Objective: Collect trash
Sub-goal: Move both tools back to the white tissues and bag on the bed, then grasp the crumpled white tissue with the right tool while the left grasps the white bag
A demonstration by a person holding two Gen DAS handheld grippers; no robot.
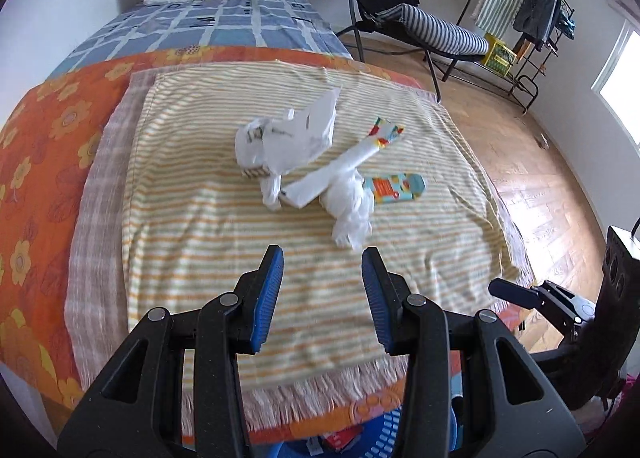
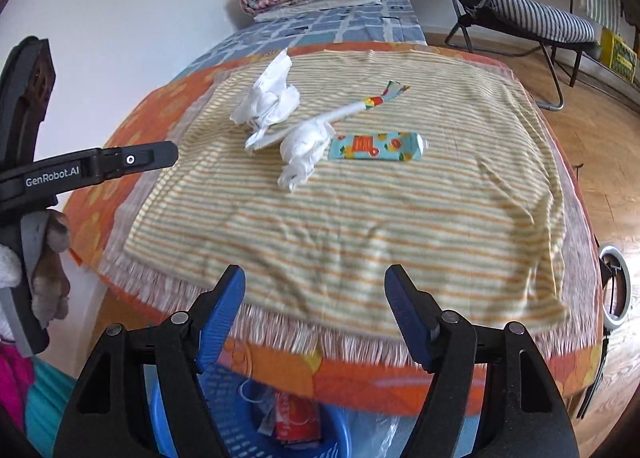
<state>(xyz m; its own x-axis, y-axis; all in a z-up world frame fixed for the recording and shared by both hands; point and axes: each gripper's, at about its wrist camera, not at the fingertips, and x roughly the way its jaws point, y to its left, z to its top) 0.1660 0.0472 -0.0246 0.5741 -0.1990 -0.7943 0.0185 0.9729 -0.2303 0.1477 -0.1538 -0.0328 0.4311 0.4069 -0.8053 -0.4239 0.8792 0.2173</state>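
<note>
Trash is still waiting to be picked up: both pairs of jaws stand spread with nothing between them, the left gripper [image 1: 322, 298] and the right gripper [image 2: 314, 314] poised over the near, fringed edge of the striped towel [image 1: 224, 242] on the bed [image 1: 48, 162]. Judging by this, the step in hand looks like an approach between pickups, since a blue basket [image 2: 224, 390] below the bed's edge already holds a red wrapper. The next move would call for reaching forward to the middle of the towel and closing on one piece at a time, probably the nearest crumpled white tissue [image 1: 350, 210]. Beyond it the remaining litter lies in a loose cluster: a flattened toothpaste-style tube [image 1: 396, 188] with bright fruit print touching the tissue, a long white wrapper [image 1: 340, 172] with a colourful end lying diagonally, and a larger wad of white paper [image 1: 288, 138] behind. The tissue looks soft and light, so it should crush easily.
</note>
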